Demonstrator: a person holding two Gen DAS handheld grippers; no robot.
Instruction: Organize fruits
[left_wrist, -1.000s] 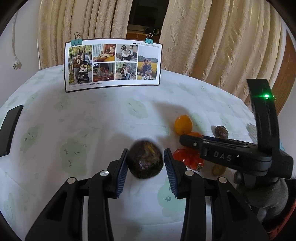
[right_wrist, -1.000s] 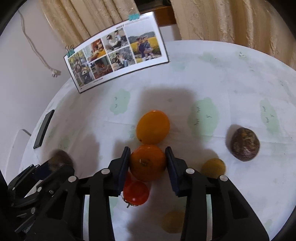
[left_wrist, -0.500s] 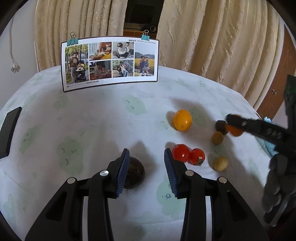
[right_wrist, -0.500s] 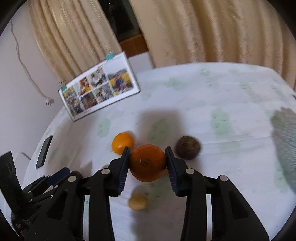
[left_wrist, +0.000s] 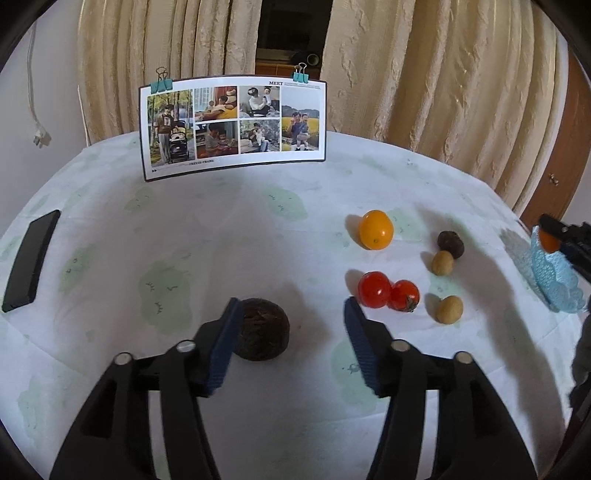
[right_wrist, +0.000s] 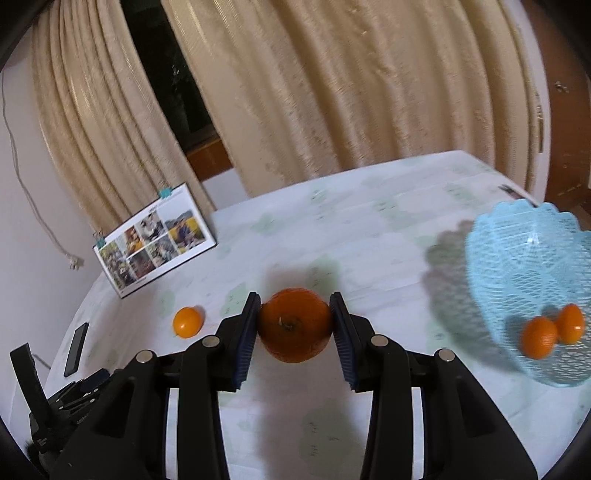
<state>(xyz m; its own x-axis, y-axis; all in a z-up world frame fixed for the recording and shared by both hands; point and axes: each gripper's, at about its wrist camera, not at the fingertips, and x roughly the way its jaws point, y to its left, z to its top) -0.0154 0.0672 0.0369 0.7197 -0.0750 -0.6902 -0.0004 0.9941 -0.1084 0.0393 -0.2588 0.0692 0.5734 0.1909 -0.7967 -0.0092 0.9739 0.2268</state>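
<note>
Right tongs (right_wrist: 294, 326) clamp an orange (right_wrist: 294, 325); the basket (right_wrist: 517, 258) lies at two o'clock, nearest this hand. Left tongs (left_wrist: 291, 339), just opening, release the dark fruit (left_wrist: 263, 334).

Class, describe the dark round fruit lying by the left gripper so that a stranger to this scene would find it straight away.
Start at the photo board standing at the back of the table. Come straight toward the camera to the left gripper, whose jaws have just been opening. The dark fruit lies on the cloth against the left finger, the largest dark fruit and alone, apart from the tomatoes.
</note>
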